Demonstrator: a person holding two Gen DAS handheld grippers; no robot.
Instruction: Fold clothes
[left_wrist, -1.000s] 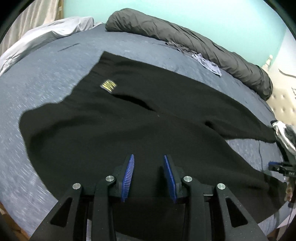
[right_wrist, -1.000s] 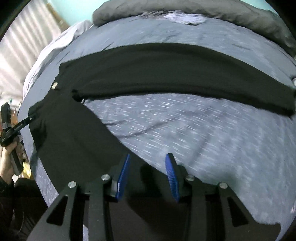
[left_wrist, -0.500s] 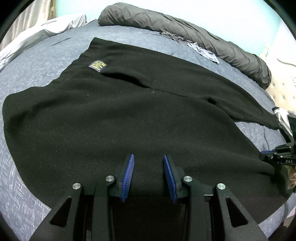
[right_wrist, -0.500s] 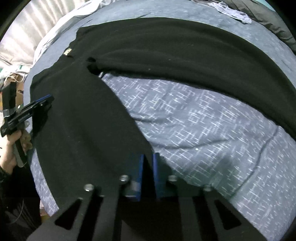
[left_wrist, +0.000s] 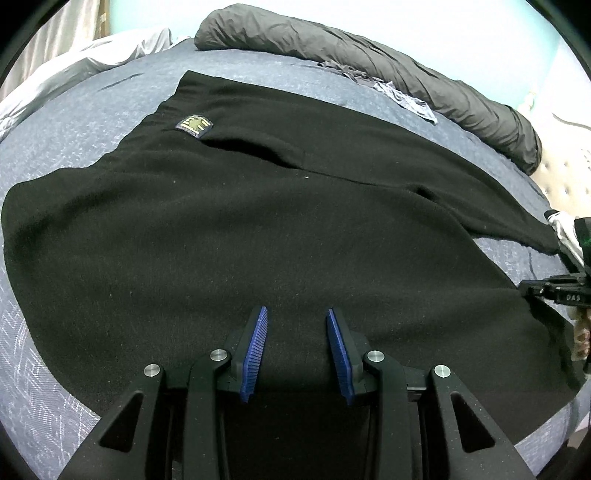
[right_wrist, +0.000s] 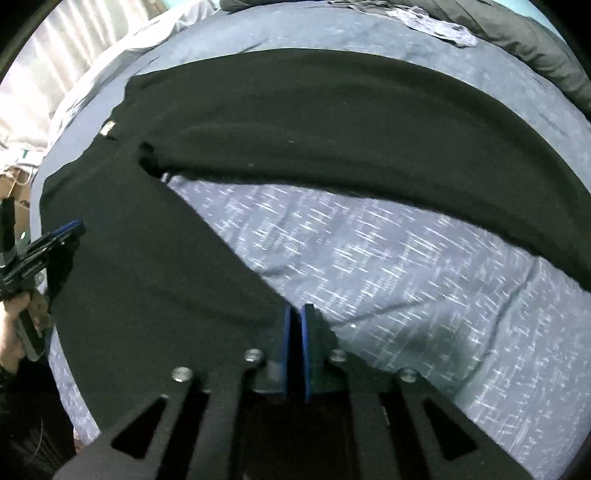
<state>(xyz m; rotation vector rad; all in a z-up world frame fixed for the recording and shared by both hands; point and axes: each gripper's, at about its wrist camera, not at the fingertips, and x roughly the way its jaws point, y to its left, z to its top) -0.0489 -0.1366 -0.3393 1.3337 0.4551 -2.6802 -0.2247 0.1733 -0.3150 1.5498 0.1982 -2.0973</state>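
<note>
Left gripper (left_wrist: 295, 347) parted over black trousers (left_wrist: 258, 221); right gripper (right_wrist: 294, 343) clamps their edge

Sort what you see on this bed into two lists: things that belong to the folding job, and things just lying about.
Job:
black trousers
left gripper
right gripper, shut on the trousers' edge

Lying about:
grey rolled duvet
small grey garment
pale sheet

Light is dim and even. Fisheye bending darkens every corner. The left view is sharp; the right view smears, with the bedspread (right_wrist: 388, 280) beyond the jaws streaked.
</note>
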